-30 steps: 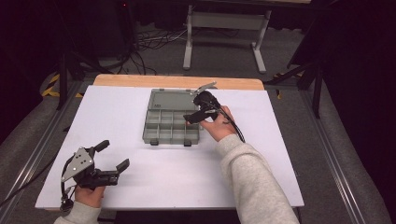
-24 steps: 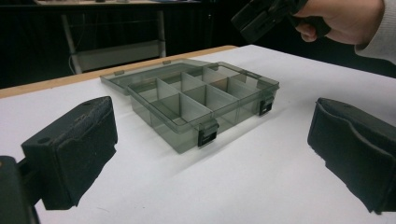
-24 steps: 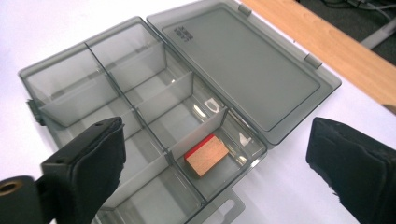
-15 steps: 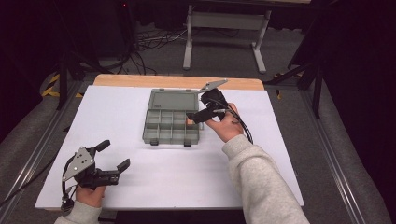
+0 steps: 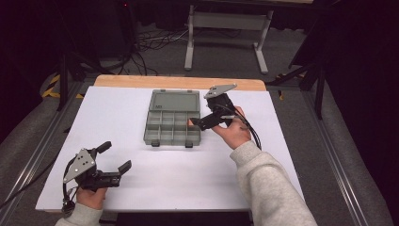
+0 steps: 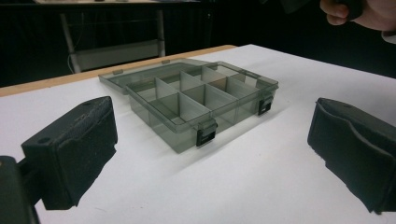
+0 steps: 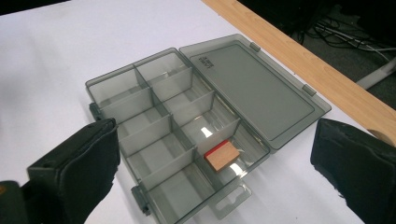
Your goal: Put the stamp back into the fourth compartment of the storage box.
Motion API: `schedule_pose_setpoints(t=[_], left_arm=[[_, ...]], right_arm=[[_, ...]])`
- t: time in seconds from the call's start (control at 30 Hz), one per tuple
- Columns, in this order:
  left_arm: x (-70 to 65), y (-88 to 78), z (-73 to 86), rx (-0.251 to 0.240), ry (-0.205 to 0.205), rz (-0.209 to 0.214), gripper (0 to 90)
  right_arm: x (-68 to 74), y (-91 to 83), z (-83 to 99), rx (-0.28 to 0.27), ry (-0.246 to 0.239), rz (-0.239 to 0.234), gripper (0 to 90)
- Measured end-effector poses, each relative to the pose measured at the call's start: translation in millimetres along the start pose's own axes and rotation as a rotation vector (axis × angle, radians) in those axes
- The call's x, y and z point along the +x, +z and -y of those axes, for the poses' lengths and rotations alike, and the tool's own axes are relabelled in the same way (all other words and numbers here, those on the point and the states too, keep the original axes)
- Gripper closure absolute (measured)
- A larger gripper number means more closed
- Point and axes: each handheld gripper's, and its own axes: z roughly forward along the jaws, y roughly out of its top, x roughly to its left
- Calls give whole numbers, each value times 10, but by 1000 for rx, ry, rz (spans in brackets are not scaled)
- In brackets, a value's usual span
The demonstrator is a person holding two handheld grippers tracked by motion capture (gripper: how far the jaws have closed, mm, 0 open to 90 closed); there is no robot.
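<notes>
A smoky grey plastic organizer box (image 5: 173, 126) lies open in the middle of the white table top, its lid (image 5: 175, 100) flat on the far side. In the right gripper view the box (image 7: 154, 135) has several compartments. A small wooden block with a red edge (image 7: 222, 156) lies in one next to the lid hinge. My right gripper (image 5: 203, 113) hovers over the box's right end. Its jaws have just been opening and stand wide (image 7: 219, 179) with nothing between them. My left gripper (image 5: 115, 156) rests open near the front left, facing the box (image 6: 196, 100).
The white sheet (image 5: 141, 188) covers a wooden table whose far edge (image 5: 179, 82) shows. The floor beyond holds cables and a metal stand (image 5: 226, 21). Rails run along both sides of the table. The right hand (image 6: 359, 11) appears at the top of the left gripper view.
The right hand has lifted and drawn back a little to the right from the box, and its jaws stand wider. The left gripper has stayed put.
</notes>
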Motion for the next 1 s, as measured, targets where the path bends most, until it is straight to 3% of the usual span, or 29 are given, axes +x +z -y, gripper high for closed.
schedule_pose_setpoints(t=[0.37,0.6,1.0], left_arm=[[-6,8,-1,-1,-4,-2,20],[-11,22,-9,-1,-4,-1,21],[-2,17,-9,0,-3,-1,21]], right_arm=[[165,-345,144,-56,-21,-11,18],[231,-463,271,-72,-22,-18,18],[348,-690,555,-145,-23,-41,8]])
